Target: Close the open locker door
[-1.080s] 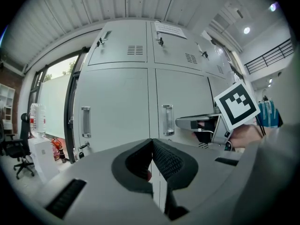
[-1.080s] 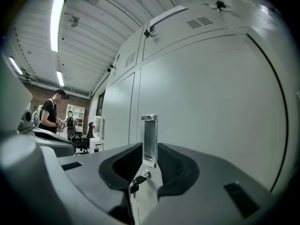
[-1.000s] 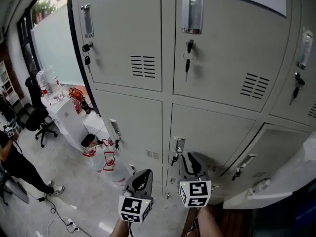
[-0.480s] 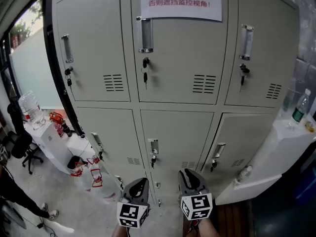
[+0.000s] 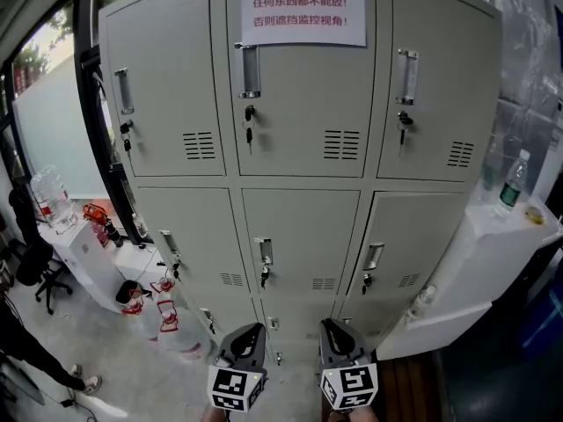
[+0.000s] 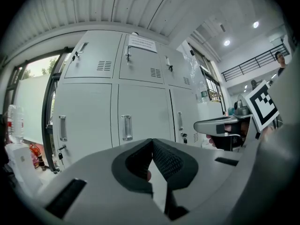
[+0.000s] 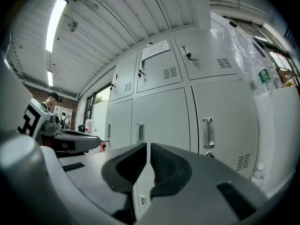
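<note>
Now, lower centre of the head view: left gripper (image 5: 252, 331), jaws together on nothing; right gripper (image 5: 334, 325), jaws just drawn in to a thin slit, likewise empty. Beyond them, filling mid-frame, the locker bank (image 5: 299, 218) stands farther off than a second ago, so all its rows show. Every door in view, including the right middle-row door (image 5: 409, 236), looks flush; the closing appears done, and both tongs are clear of it

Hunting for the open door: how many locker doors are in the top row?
3. The left door is at the cabinet's left edge, the middle door carries the paper sign, and the right door is at the right edge. None in that row looks hidden.
</note>
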The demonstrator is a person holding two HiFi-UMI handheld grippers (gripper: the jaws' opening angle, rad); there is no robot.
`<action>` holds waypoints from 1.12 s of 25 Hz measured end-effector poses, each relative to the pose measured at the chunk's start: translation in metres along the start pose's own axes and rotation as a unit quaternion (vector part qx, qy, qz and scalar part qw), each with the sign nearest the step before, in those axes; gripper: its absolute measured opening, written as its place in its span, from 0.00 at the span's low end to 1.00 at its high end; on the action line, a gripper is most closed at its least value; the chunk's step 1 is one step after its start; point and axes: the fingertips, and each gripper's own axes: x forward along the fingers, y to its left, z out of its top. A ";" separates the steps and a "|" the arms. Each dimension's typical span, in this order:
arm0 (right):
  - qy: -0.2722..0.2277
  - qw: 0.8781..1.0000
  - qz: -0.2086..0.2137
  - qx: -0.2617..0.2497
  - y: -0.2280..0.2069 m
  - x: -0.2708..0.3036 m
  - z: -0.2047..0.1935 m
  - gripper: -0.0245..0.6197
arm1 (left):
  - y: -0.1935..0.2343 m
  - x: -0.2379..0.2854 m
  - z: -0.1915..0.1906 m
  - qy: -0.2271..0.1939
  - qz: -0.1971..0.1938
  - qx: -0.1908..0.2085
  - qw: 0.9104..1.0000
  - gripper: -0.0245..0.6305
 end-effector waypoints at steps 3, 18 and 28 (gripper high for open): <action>0.002 1.000 0.000 0.002 0.005 -0.016 -0.006 0.09 | -0.005 -0.012 0.000 0.000 0.002 0.000 1.000 0.07; -0.001 1.000 0.005 0.002 0.012 -0.025 -0.010 0.08 | -0.007 -0.024 0.000 0.000 0.013 -0.003 1.000 0.07; 0.002 1.000 0.010 0.000 0.015 -0.020 -0.014 0.08 | -0.002 -0.020 0.000 -0.003 0.017 -0.002 1.000 0.07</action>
